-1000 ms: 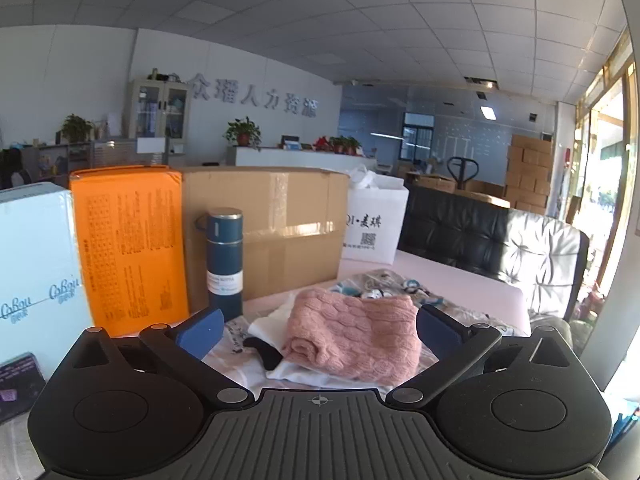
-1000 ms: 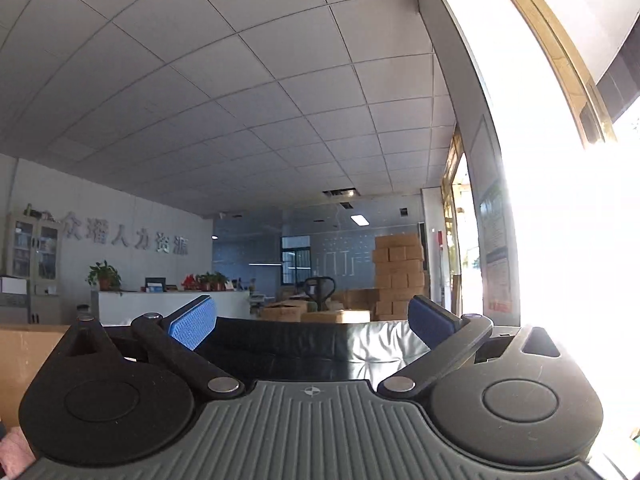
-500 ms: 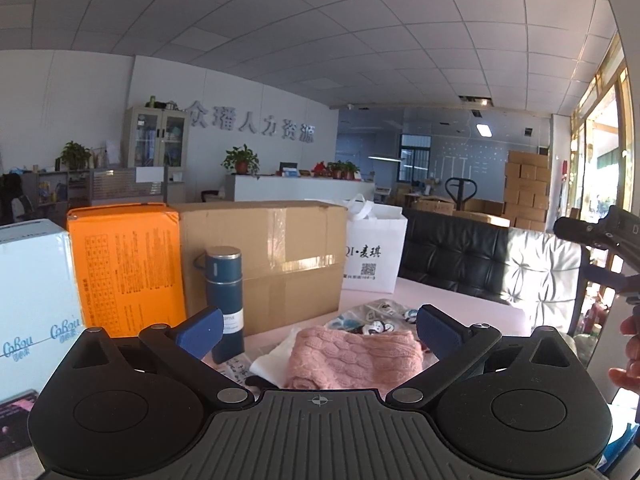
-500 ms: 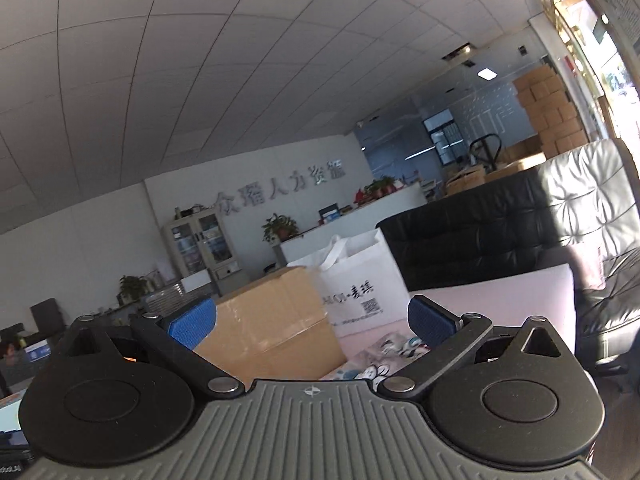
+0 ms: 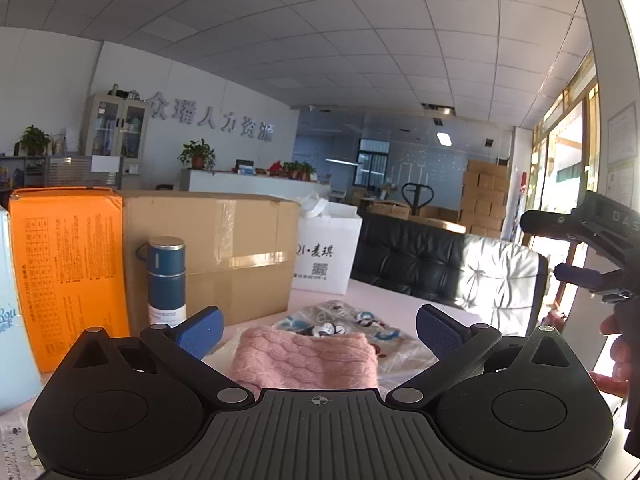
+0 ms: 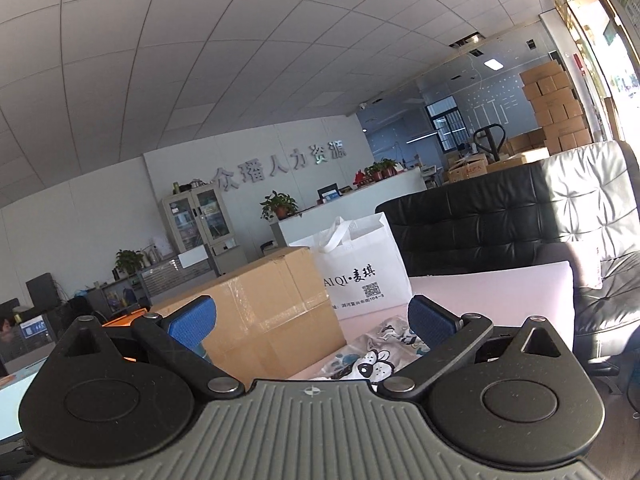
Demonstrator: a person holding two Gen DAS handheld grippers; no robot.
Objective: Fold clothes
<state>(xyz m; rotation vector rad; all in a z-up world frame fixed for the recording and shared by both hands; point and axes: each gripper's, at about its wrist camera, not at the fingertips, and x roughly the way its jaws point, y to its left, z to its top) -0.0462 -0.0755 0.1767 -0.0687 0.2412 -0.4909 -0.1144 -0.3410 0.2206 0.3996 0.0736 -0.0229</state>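
A folded pink knitted sweater lies on the pale pink table, on top of a white garment. Behind it lies a printed garment in clear wrap, also in the right wrist view. My left gripper is open and empty, held above and just in front of the sweater. My right gripper is open and empty, raised over the table's near side; it also shows at the right edge of the left wrist view, in a hand.
A cardboard box, an orange box, a pale blue box and a blue flask stand along the table's back left. A white paper bag stands behind. A black leather sofa lies beyond the table.
The left gripper has risen and tilted up, so the sweater sits lower in view. The right gripper swung down and left from ceiling and window toward the table, entering the left view.
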